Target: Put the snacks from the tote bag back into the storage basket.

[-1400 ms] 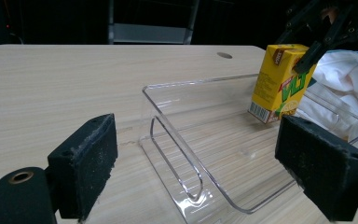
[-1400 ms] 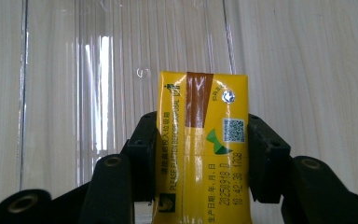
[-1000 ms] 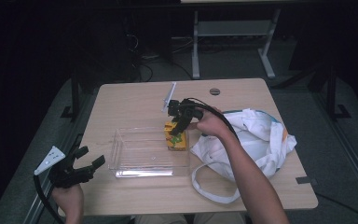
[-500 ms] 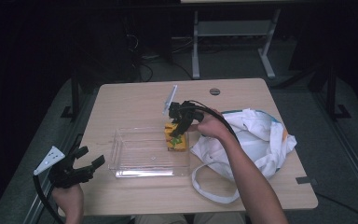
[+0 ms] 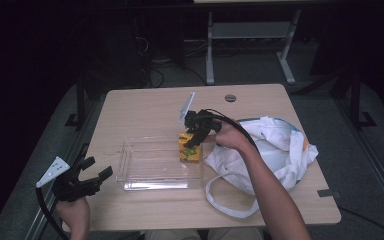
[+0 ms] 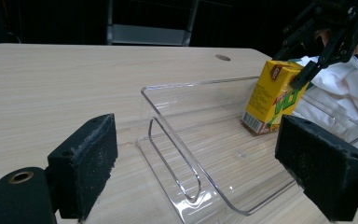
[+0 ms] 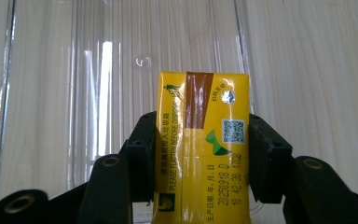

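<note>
1. A person is sitting at a wooden table (image 5: 145, 107) and holding a gripper in each hand.
2. The right gripper (image 5: 196, 136) is squeezing a yellow juice box (image 5: 190, 150) between its two jaws. In the right gripper view the black jaws are pressing on both sides of the juice box (image 7: 202, 154).
3. The juice box is standing at the right end of a clear plastic tray (image 5: 150, 167). In the left gripper view the juice box (image 6: 274, 98) is leaning a little, and its bottom is sitting on the floor of the tray (image 6: 205, 154).
4. The left gripper (image 5: 87, 176) is hanging over the near left edge of the table, apart from the tray. Its jaws are standing wide open, and nothing is sitting between them.
5. A white cloth bag (image 5: 275, 150) is lying on the table just to the right of the tray, with its strap (image 5: 225, 200) curling toward the person.
6. The right hand (image 5: 230, 137) is resting over the edge of the bag.
</note>
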Motion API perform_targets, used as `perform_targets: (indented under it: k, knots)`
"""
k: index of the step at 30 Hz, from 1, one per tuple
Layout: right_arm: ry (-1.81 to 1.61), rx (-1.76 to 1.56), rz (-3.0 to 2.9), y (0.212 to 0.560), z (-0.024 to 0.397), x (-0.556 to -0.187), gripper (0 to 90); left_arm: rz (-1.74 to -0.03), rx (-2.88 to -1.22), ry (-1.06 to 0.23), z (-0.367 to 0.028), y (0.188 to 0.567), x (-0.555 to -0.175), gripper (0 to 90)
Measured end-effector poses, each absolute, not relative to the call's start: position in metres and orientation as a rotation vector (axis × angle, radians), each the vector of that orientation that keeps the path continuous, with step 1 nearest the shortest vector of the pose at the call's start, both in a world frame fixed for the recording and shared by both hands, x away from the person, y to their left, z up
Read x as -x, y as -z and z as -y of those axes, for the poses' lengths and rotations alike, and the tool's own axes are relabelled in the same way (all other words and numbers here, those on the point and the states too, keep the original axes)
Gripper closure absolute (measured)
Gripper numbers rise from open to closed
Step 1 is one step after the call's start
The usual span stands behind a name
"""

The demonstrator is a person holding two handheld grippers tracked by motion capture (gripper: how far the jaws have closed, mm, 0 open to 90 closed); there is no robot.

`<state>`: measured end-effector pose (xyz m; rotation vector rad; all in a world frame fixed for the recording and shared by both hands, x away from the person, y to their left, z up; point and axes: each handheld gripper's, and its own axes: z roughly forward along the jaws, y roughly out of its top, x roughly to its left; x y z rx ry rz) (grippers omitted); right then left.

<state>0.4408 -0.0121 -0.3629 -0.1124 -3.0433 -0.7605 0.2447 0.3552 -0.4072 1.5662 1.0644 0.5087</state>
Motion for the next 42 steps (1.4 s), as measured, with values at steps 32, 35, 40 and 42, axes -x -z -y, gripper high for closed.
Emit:
perform_targets:
  k: [32, 35, 40, 42]
  knots:
    - [0.791, 0.149, 2.999, 0.356, 0.015, -0.437, 44.3, -1.068, -1.566, -0.504, -0.355, 0.407, -0.245, 12.5]
    - [0.804, 0.152, 3.002, 0.354, 0.016, -0.437, 43.8, -1.064, -1.573, -0.506, -0.355, 0.407, -0.245, 12.5]
    - [0.829, 0.16, 3.005, 0.35, 0.02, -0.437, 42.7, -1.068, -1.571, -0.498, -0.355, 0.408, -0.245, 12.5]
    - [0.838, 0.163, 3.009, 0.349, 0.022, -0.437, 42.7, -1.07, -1.57, -0.497, -0.355, 0.408, -0.246, 12.5]
